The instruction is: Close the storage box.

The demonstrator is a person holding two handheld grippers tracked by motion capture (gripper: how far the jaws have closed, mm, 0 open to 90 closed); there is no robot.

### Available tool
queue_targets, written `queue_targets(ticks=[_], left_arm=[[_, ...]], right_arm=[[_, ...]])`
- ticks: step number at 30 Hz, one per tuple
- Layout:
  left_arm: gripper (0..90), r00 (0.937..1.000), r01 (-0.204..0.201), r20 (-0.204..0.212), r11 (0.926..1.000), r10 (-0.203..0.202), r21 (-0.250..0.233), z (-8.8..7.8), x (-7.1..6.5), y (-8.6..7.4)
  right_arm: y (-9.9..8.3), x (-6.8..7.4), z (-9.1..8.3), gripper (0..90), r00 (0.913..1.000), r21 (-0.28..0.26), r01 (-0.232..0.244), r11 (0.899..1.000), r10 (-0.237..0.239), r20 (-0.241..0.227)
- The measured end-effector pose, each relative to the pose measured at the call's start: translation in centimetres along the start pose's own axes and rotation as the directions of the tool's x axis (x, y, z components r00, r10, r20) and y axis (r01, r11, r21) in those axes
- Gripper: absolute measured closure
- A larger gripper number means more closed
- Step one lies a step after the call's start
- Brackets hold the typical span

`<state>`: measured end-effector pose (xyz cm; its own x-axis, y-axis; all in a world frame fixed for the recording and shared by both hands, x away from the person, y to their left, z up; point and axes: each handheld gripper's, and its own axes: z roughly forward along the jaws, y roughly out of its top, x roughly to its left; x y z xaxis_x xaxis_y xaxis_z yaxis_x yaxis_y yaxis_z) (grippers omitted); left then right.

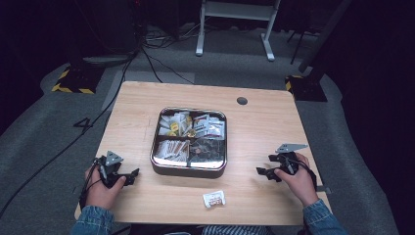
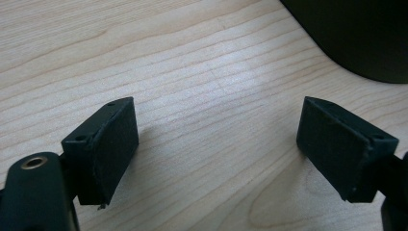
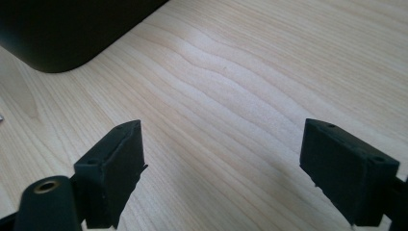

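The wooden table [image 1: 264, 122] carried a rounded square tin [image 1: 189, 168] near its middle, split into four compartments holding sachets and packets; I could not read their labels. Taking the tin as the landmark, the person's left gripper [image 1: 131, 175] rested on the table just off its near left corner, and the right gripper [image 1: 262, 173] lay somewhat farther off its near right corner, both pointing inward toward it. One small white packet [image 1: 214, 199] with red print lay loose on the table in front of the tin's near wall, a little right of that wall's middle and apart from it, close to the table's near edge.

That packet looked to me like the thing to be picked up next. It lay nearer the right gripper, toward the person and inward from its tips, with its long side running roughly along the tin's near wall. The right hand seemed the likelier one to reach it, swinging inward and back.

The left gripper view [image 2: 216, 144] showed its jaws standing wide apart over bare wood, the tin's dark corner [image 2: 365, 43] beyond. The right gripper view [image 3: 221, 168] showed the same: jaws wide apart, nothing between, the tin's dark wall [image 3: 62, 33] ahead. The high view added the tin's contents and the loose packet.
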<state>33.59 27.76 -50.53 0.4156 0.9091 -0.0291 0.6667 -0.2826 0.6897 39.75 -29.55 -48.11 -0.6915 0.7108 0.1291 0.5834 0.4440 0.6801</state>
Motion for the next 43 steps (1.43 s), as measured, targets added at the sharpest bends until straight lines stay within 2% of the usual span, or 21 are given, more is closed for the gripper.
queue_targets(ticks=[6,9,18,25,27,28,31,43], left_arm=[[15.1,1.0000,0.000,0.000,1.0000,0.000,0.000,0.0,0.0,0.0],[15.1,1.0000,0.000,0.000,1.0000,0.000,0.000,0.0,0.0,0.0],[15.1,1.0000,0.000,0.000,1.0000,0.000,0.000,0.0,0.0,0.0],[15.1,1.0000,0.000,0.000,1.0000,0.000,0.000,0.0,0.0,0.0],[15.1,1.0000,0.000,0.000,1.0000,0.000,0.000,0.0,0.0,0.0],[15.1,1.0000,0.000,0.000,1.0000,0.000,0.000,0.0,0.0,0.0],[15.1,1.0000,-0.001,-0.001,1.0000,0.001,0.000,0.0,0.0,0.0],[15.1,1.0000,0.000,0.000,1.0000,0.000,0.000,0.0,0.0,0.0]], right_arm=[[-0.6,0.1,0.6,16.2,0.9998,-0.016,0.005,1.000,-0.005,0.021],[-0.9,0.2,0.8,16.1,0.9998,-0.023,0.009,1.000,-0.008,0.017],[-1.3,0.6,1.3,16.1,0.9985,-0.062,0.049,0.997,-0.048,0.027],[-1.4,0.7,1.7,15.7,0.9975,-0.067,0.066,0.996,-0.064,0.031],[-1.5,0.7,1.9,15.4,0.9949,-0.074,0.092,0.993,-0.089,0.047],[-1.5,0.9,2.1,13.9,0.9903,-0.063,0.125,0.990,-0.121,0.068],[-1.3,1.2,2.4,5.0,0.9882,-0.041,0.145,0.989,-0.143,0.055],[-1.2,1.2,2.5,3.4,0.9888,-0.035,0.142,0.989,-0.140,0.051]])
